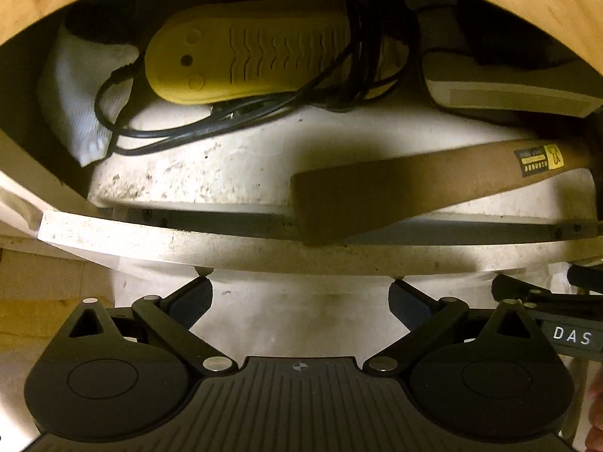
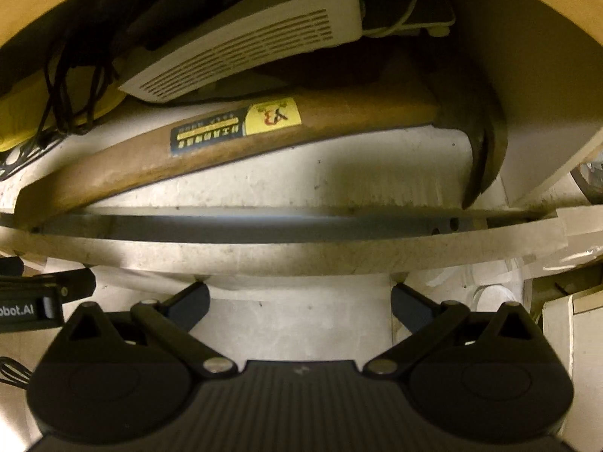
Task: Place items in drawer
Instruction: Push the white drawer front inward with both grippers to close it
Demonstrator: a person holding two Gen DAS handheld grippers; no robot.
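The white drawer (image 1: 226, 252) stands pulled out under a wooden top. Inside lie a yellow shoe-shaped dryer (image 1: 245, 60) wrapped in a black cord (image 1: 358, 56), a white cloth (image 1: 79, 94) at the left, a white vented box (image 2: 245, 45), and a wooden-handled hammer (image 2: 226, 143) with its dark steel head (image 2: 486, 150) at the right wall. The hammer handle (image 1: 414, 188) rests on the drawer's front edge. My left gripper (image 1: 301, 282) is open, holding nothing, its tips against the drawer front (image 2: 301, 256). My right gripper (image 2: 299, 286) is likewise open at the same panel.
A wooden board (image 1: 37, 7) overhangs the back of the drawer. A grey housing marked DAS (image 1: 569, 337) sits at the right edge of the left wrist view. A bare patch of drawer floor (image 1: 211, 165) lies in front of the dryer.
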